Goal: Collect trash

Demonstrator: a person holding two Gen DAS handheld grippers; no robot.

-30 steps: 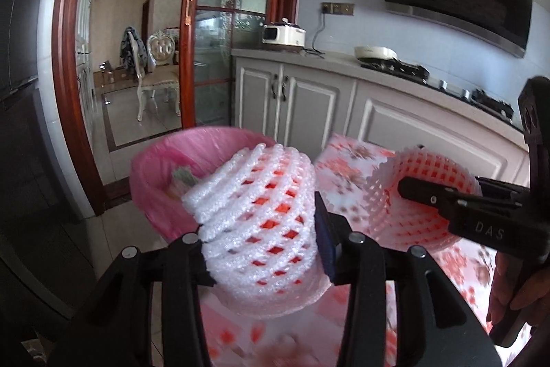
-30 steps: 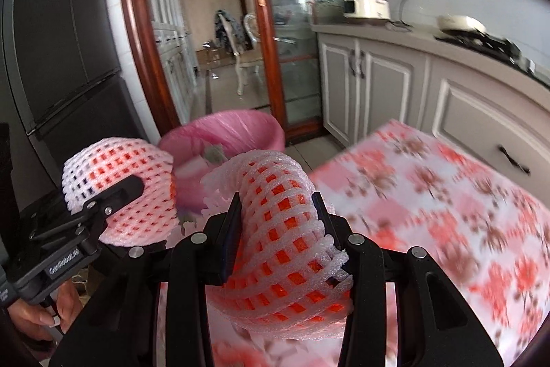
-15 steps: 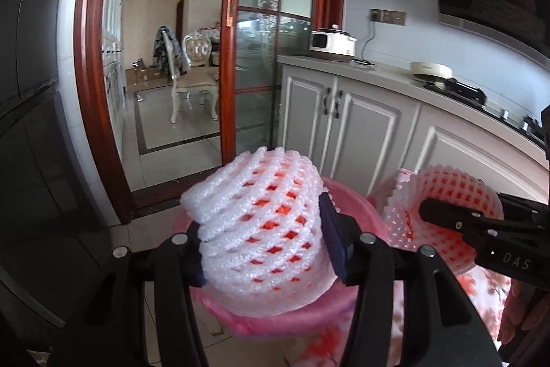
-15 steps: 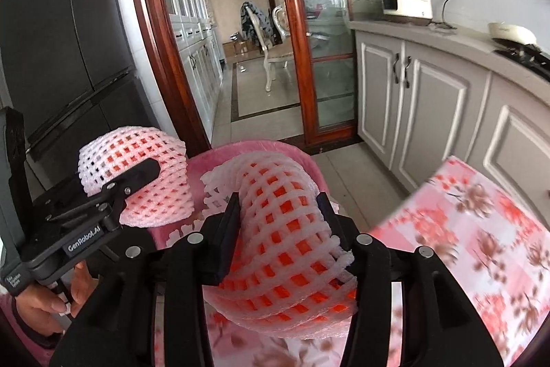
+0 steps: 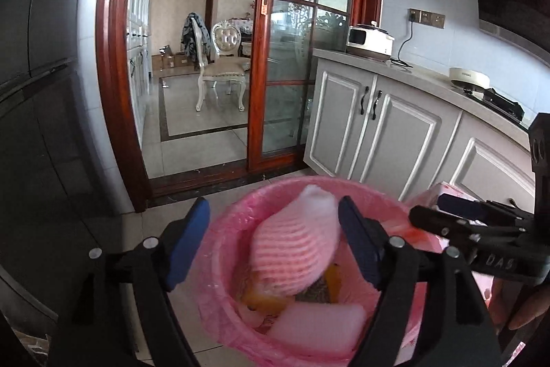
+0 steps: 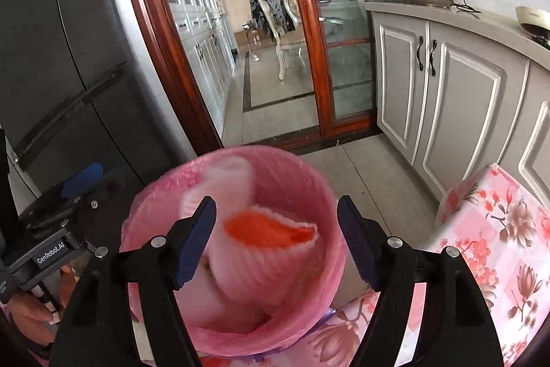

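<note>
Above the pink-lined trash bin (image 5: 220, 250), the left gripper (image 5: 273, 245) hangs with its blue-padded fingers (image 5: 187, 243) spread wide and gripping nothing; a foam fruit net (image 5: 295, 246), blurred, sits between them over the bin's mouth, apparently dropping onto the yellow scraps and white foam block (image 5: 319, 325) inside. Further right, the right gripper (image 6: 276, 239) hovers over the same bin's rim (image 6: 319, 195), fingers likewise wide apart and empty, with a second foam net (image 6: 268, 233), its orange inside showing, blurred below them inside the liner. Beside the bin on the right stands the floral-cloth counter (image 6: 498, 229); its visible corner carries no trash. Judging from this, both nets are as good as binned, and whether more remains on the hidden part of the counter cannot be told.
</note>
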